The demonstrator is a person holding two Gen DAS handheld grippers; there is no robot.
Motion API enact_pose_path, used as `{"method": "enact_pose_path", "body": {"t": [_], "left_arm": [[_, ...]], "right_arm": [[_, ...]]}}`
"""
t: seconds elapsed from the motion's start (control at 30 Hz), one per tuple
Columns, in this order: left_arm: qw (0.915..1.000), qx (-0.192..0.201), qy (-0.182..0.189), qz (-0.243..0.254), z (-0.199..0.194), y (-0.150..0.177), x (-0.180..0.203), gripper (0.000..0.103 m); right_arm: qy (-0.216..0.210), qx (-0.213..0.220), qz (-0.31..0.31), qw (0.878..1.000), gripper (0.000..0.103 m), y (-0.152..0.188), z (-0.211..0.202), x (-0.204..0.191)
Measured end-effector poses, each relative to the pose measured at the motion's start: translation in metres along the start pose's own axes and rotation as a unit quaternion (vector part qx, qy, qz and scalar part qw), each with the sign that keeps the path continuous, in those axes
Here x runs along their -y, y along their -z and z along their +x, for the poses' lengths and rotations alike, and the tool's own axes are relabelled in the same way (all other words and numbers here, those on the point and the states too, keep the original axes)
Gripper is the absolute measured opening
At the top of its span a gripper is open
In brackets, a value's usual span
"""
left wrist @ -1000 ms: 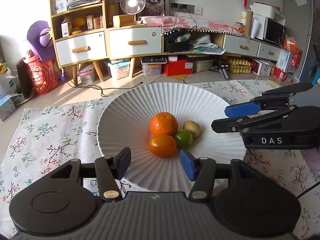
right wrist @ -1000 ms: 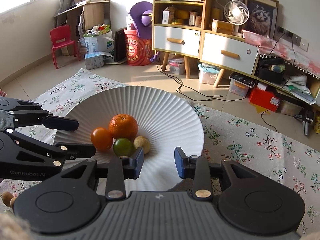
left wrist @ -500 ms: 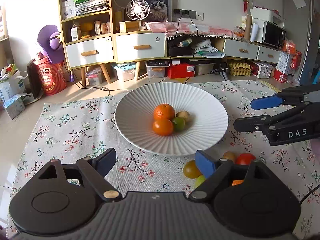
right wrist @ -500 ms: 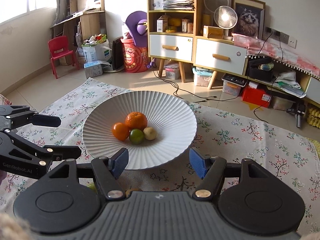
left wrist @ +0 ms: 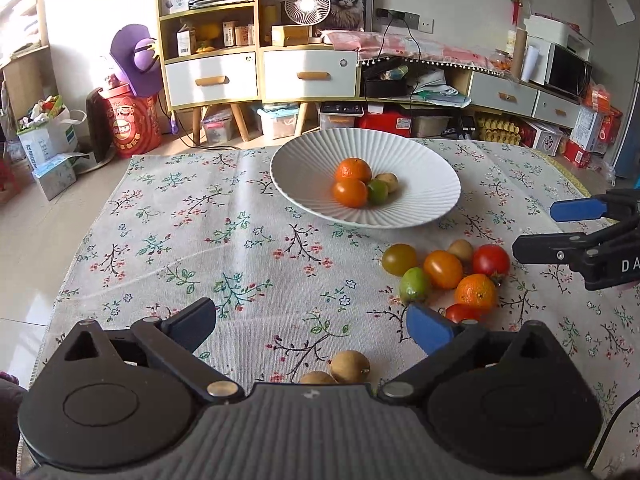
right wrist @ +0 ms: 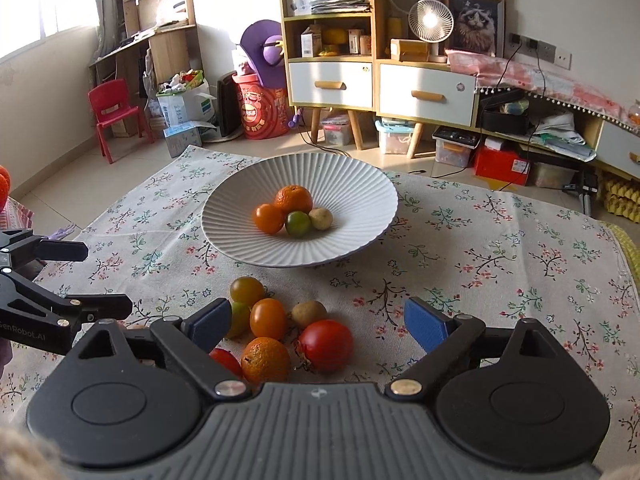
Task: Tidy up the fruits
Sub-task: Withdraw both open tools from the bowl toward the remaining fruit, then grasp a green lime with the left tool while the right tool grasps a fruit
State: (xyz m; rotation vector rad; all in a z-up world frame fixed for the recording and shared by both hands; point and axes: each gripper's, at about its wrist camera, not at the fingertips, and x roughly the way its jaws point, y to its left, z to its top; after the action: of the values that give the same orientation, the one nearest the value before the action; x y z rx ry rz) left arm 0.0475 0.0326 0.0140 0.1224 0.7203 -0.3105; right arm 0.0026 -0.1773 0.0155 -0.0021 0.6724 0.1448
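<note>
Four fruits (right wrist: pixel 294 212) are sitting clustered in the dip of the white ribbed plate (right wrist: pixel 352 184), at frame centre, where its slope is keeping them from rolling. Nearer the camera, the loose fruits (right wrist: pixel 280 328) are lying bunched on the floral table (right wrist: pixel 500 248), awaiting collection; being roundish, they are showing no clear long axis. The right gripper (right wrist: pixel 316 322) is hovering above this bunch, jaws opening and holding nothing. The left gripper (left wrist: pixel 310 322) is likewise opening, empty, over two brownish fruits (left wrist: pixel 340 370).
</note>
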Motion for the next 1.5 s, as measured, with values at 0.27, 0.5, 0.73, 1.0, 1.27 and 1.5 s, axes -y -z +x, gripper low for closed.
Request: {"method": "enact_pose_path", "body": {"t": [0.27,0.5,0.73,1.0,1.27,1.5], "left_arm": [[0.9996,-0.026,0.008,-0.007,-0.006,0.024,-0.011,0.094],[0.998,-0.046,0.03,-0.03,-0.01,0.04,-0.021,0.094],[0.9947,-0.078,0.048,-0.047,-0.003,0.049,-0.025,0.091],[0.9914,-0.084,0.086,-0.051,-0.005,0.051,-0.012,0.067],[0.9893,-0.07,0.111,-0.065,-0.003,0.051,-0.004,0.036],[0.9892,-0.061,0.118,-0.062,0.001,0.05,0.003,0.033]], "right_arm": [[-0.006,-0.011,-0.016,1.0,0.096,0.024,0.004,-0.015],[-0.003,-0.017,-0.034,0.999,0.096,0.037,0.005,-0.022],[0.008,-0.021,-0.02,1.0,0.091,0.042,0.007,-0.012],[-0.005,-0.051,-0.001,0.999,0.064,0.048,0.015,-0.009],[-0.022,-0.049,-0.001,0.999,0.045,0.048,0.015,-0.015],[-0.058,-0.054,-0.007,0.997,0.033,0.045,0.019,-0.02]]}}
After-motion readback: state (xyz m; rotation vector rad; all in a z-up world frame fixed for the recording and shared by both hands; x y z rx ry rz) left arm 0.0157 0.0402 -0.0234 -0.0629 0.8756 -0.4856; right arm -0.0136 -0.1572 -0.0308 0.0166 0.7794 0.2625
